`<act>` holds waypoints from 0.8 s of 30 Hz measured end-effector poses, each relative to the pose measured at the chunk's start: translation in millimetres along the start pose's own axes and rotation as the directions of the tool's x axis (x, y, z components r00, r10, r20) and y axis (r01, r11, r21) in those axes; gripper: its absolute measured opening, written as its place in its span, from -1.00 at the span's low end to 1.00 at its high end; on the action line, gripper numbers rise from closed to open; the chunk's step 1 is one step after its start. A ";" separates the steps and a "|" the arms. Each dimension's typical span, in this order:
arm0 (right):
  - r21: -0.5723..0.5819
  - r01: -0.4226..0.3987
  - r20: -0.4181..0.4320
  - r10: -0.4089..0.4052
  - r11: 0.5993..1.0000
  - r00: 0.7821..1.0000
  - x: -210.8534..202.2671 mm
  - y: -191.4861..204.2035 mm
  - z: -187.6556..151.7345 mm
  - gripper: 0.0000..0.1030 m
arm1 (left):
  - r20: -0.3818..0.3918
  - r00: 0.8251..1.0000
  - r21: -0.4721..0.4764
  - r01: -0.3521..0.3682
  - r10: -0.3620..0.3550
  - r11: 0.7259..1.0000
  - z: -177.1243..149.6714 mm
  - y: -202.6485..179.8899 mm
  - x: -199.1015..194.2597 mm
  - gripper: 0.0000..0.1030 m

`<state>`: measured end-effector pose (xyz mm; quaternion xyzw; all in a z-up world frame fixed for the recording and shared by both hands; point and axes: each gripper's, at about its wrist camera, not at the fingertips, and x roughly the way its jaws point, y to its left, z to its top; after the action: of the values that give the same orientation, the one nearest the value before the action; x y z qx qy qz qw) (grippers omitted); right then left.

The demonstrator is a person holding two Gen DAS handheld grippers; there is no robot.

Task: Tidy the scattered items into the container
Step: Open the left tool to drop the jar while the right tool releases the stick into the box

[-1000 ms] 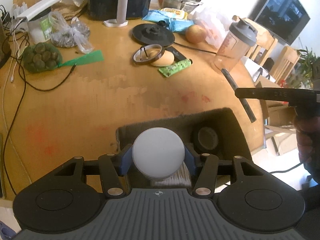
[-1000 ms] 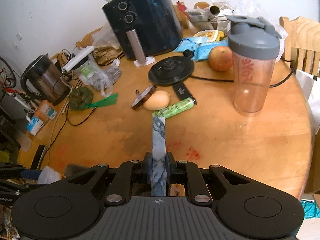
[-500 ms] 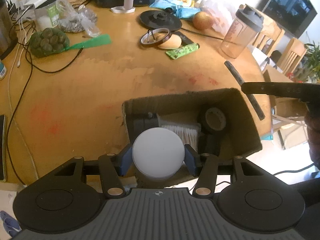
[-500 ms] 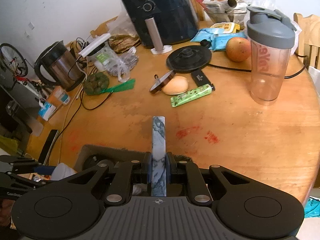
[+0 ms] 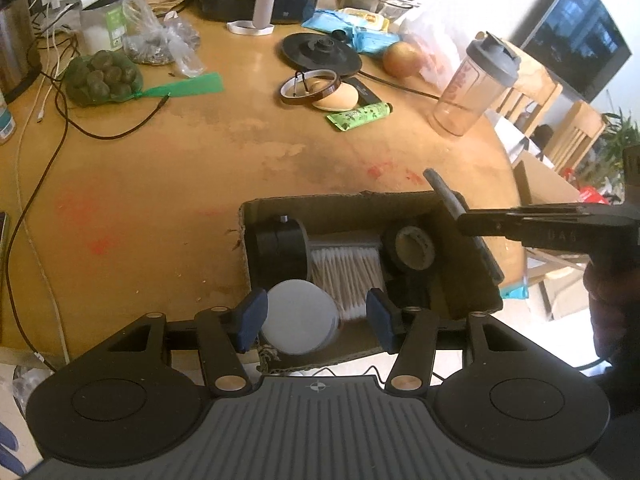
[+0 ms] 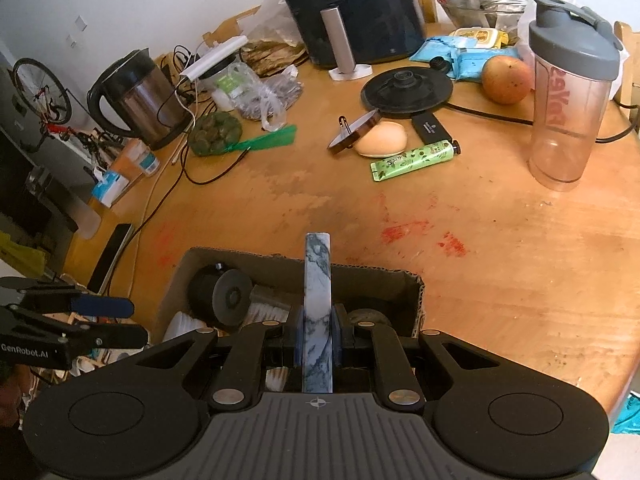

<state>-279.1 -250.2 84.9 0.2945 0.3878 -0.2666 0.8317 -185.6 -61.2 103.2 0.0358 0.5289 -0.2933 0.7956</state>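
Right gripper [image 6: 318, 338] clamps marbled bar [image 6: 317, 280] over box [image 6: 414, 300] rim (table beyond bare).

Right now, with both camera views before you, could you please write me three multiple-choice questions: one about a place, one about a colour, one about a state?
1. Where is the black tape roll?
A. beside the shaker bottle
B. inside the cardboard box
C. on top of the kettle

2. What colour is the tube lying by the beige oval object?
A. red
B. white
C. green

3. In what state is the right hand-held gripper?
A. shut on a marbled bar
B. open and empty
C. shut on an apple

Answers:
1. B, the roll sits within the box walls, right of the cotton swabs.
2. C, its body is light green with a leaf print.
3. A, both pads press on the sides of the bar, which sticks out forward over the box.
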 end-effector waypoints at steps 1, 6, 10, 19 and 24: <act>-0.004 0.007 -0.007 -0.007 1.000 1.000 0.8 1.0 0.0 -0.62 | 0.002 1.000 -0.004 0.000 0.000 1.000 -0.4 0.5 -1.3 0.05; -0.034 0.041 -0.006 -0.041 0.999 0.999 2.2 7.5 -1.0 0.34 | 0.024 1.000 -0.011 0.003 -0.003 1.000 0.3 -0.7 -5.1 0.05; -0.071 0.065 0.038 -0.062 0.995 0.997 -3.0 14.2 1.2 0.95 | 0.040 0.999 -0.023 0.000 0.001 1.000 1.5 0.9 -7.4 0.05; -0.058 0.080 0.037 -0.078 0.995 0.996 -2.1 11.7 7.9 1.00 | 0.073 0.997 -0.028 -0.014 0.016 1.000 4.9 1.5 -13.8 0.05; -0.051 0.099 0.048 -0.096 0.994 0.994 -4.3 7.6 11.4 1.00 | 0.084 0.996 -0.025 -0.018 0.020 1.000 8.9 2.6 -15.0 0.05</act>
<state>-270.9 -252.0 96.5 0.2468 0.3899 -0.3030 0.8338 -181.0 -55.9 119.3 0.0191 0.4980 -0.2805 0.8204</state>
